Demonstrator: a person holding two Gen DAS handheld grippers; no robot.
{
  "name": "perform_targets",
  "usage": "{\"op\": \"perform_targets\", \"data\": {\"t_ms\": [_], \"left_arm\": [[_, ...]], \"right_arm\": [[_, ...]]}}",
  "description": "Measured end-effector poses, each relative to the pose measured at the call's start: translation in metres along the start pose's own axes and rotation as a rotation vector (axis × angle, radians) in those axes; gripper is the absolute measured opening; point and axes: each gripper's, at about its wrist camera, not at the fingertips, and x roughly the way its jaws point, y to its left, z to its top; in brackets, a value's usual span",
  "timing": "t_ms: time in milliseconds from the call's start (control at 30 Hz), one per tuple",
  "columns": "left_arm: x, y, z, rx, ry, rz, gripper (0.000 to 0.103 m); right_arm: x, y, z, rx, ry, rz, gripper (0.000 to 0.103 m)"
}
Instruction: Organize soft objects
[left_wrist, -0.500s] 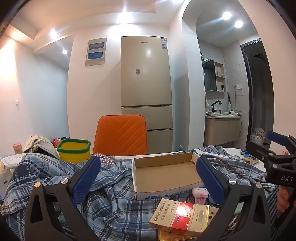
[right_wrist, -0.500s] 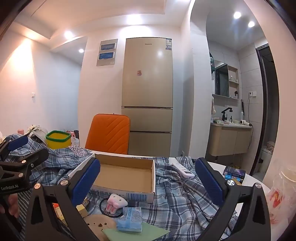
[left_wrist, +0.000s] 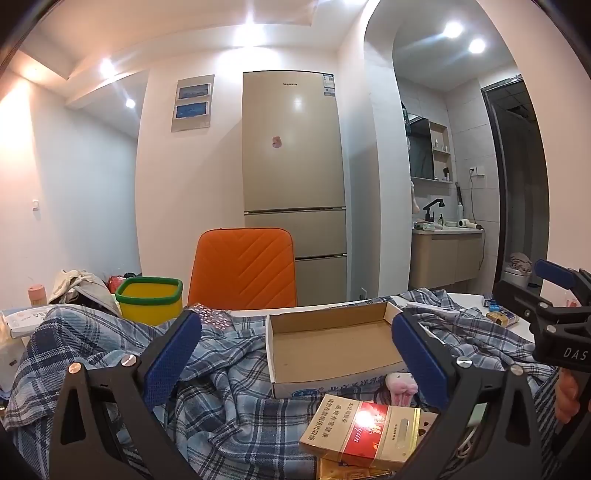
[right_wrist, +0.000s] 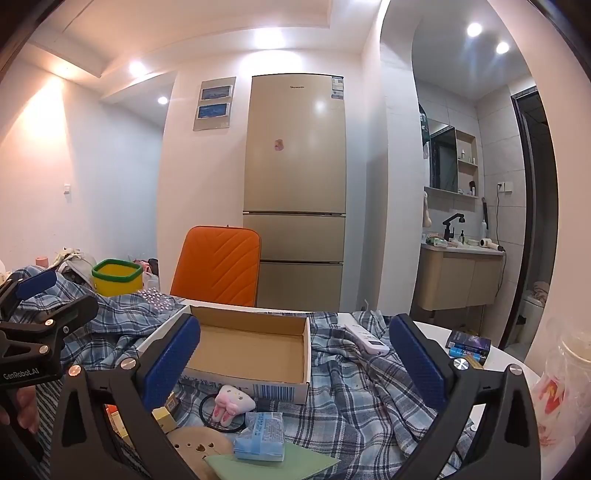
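A blue plaid cloth (left_wrist: 229, 406) (right_wrist: 354, 398) lies rumpled over the table. On it stands an empty open cardboard box (left_wrist: 332, 350) (right_wrist: 251, 350). A small white and pink plush toy (right_wrist: 234, 402) (left_wrist: 400, 386) lies in front of the box, beside a blue tissue pack (right_wrist: 260, 437). My left gripper (left_wrist: 295, 354) hovers open over the cloth, its blue pads wide apart, with nothing between them. My right gripper (right_wrist: 295, 354) is open too, held level in front of the box. Each gripper shows at the edge of the other's view.
A red and gold carton (left_wrist: 365, 432) lies near the left gripper. A white remote (right_wrist: 367, 339) and small dark boxes (right_wrist: 469, 345) sit right of the cardboard box. A yellow bin (left_wrist: 149, 299), an orange chair (left_wrist: 243, 273) and a fridge (left_wrist: 295, 166) stand behind the table.
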Motion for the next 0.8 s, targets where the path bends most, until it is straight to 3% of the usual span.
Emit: {"op": "perform_targets", "data": {"t_ms": [800], "left_arm": [[0.0027,0.0004,-0.0008,-0.010,0.020,0.010,0.103]], "right_arm": [[0.0004,0.0009,-0.0005,0.001,0.001,0.001,0.103]]}}
